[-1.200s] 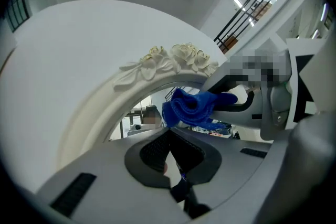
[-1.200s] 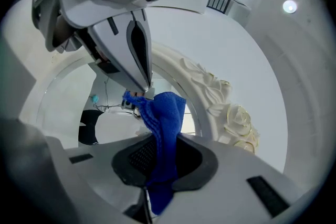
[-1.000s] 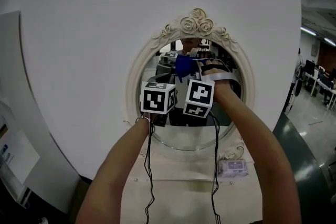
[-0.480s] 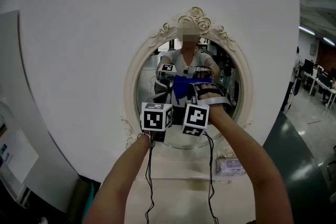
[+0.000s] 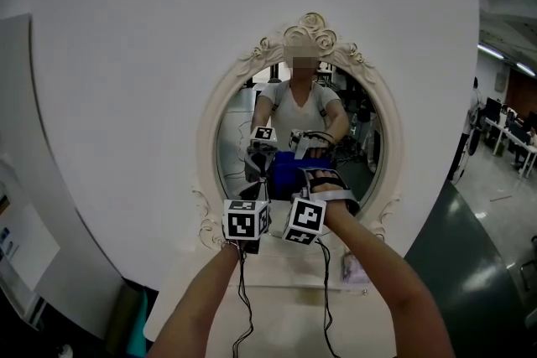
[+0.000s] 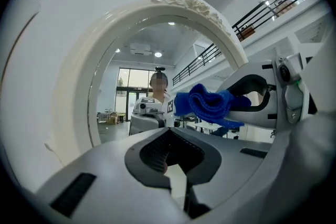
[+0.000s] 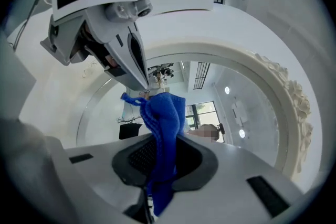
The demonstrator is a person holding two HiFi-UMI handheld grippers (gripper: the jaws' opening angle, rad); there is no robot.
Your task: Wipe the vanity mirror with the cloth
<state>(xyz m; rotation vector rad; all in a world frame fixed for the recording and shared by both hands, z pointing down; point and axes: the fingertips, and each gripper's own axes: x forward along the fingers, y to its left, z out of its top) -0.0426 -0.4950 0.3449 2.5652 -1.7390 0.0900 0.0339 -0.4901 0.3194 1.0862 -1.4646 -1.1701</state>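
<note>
Left gripper (image 6: 169,159) is clamped shut on nothing, idling beside the work. Right gripper (image 7: 157,168) pinches the blue cloth (image 7: 165,115), which has slid from mid-glass down to the mirror's (image 5: 233,142) bottom edge, so that stroke looks spent. There's open glass above and to the right, and the carved frame (image 5: 393,138) hems it in.

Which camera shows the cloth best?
The right gripper view: the cloth sits large and central, pinched in the right hand-held gripper. The left gripper view shows it side-on; the head view shows only a small blue patch.
</note>
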